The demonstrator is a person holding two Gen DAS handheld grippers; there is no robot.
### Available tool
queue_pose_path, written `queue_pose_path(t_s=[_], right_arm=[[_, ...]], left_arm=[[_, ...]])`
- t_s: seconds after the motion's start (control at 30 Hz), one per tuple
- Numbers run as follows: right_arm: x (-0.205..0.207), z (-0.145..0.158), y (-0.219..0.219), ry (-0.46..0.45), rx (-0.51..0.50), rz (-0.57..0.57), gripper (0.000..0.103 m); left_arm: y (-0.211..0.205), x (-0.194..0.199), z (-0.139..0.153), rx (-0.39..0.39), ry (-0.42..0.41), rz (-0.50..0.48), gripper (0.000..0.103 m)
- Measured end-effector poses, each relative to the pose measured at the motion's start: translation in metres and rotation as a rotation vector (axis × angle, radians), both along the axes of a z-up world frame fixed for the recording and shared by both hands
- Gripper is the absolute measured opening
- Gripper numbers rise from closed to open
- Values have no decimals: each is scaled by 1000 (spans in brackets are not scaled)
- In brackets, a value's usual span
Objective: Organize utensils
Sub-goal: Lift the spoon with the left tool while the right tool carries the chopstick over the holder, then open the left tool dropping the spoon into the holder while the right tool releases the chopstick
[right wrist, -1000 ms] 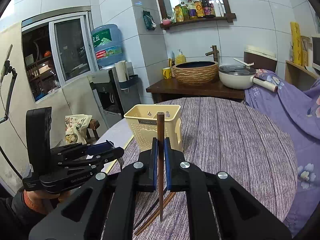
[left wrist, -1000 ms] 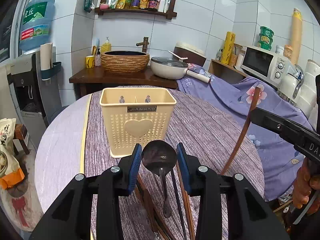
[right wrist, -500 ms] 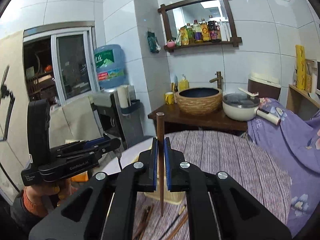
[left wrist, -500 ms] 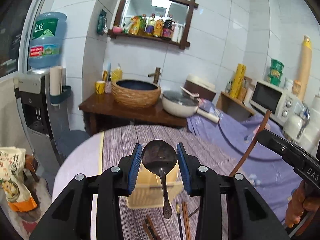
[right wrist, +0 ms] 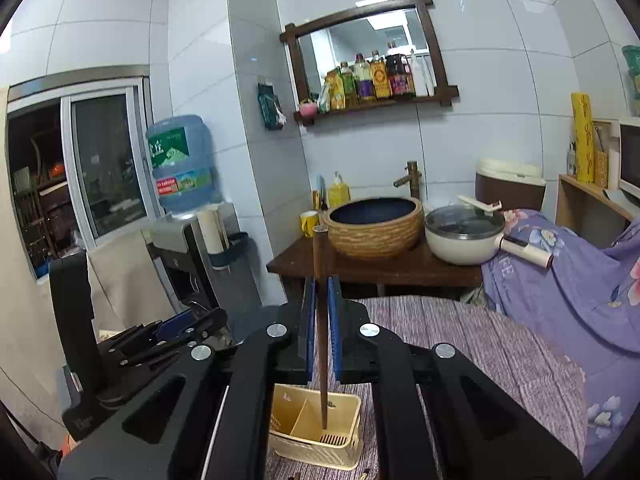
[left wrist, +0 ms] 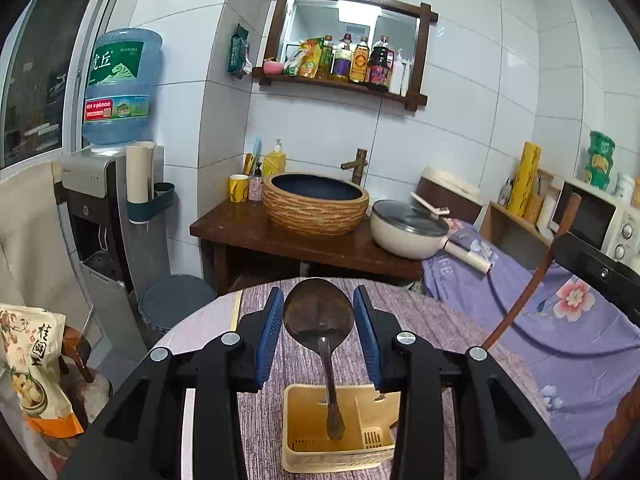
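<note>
On the round table (left wrist: 420,312) stands the cream utensil holder (left wrist: 304,458), above which the left gripper (left wrist: 319,320) grips a dark spoon (left wrist: 318,314) by its bowl and the right gripper (right wrist: 321,320) pinches a brown chopstick (right wrist: 320,280) upright, tip over the holder.

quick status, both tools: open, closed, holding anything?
Left tool: closed on the spoon, gripped by the bowl, handle hanging over the utensil basket.
Right tool: closed on a single brown chopstick, upright, tip above the basket.
</note>
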State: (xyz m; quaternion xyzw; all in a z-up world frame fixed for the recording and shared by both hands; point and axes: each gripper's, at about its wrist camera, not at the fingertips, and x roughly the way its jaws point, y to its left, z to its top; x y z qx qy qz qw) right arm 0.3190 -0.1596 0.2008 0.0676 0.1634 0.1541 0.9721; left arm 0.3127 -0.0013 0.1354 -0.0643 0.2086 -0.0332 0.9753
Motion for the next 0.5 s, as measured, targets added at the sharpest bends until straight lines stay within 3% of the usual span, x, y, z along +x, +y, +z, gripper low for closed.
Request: queue_pose_path(t_s=[0.23,0.5], right_arm=[[16,-52,10,102,-11,14,7],[26,-81,8,168,-3,13,7]], left_arm=[[0,9,-45,8,67,14,35],[-1,12,-70,33,113,5,35]])
